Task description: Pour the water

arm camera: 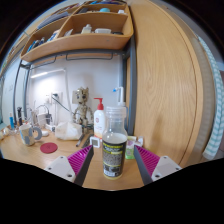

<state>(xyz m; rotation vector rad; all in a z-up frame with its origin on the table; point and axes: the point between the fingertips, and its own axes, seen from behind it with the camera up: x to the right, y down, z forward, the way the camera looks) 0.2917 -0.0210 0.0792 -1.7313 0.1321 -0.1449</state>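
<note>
A clear bottle (115, 152) with a dark label and a white cap stands upright on the wooden table (60, 152). It is between the two fingers of my gripper (115, 163). The pink pads (82, 159) flank it left and right, with a narrow gap showing at each side, so the gripper is open around it. The bottle rests on the table on its own. Its base sits just ahead of where the fingers pass out of sight.
Right behind the bottle stand a clear container (119, 112) and a white bottle with a red cap (98, 118). Farther left are a glass mug (30, 131), a red lid (48, 147) and a small figure (82, 102). Shelves (80, 38) hang above; a tall wooden panel (165, 85) rises on the right.
</note>
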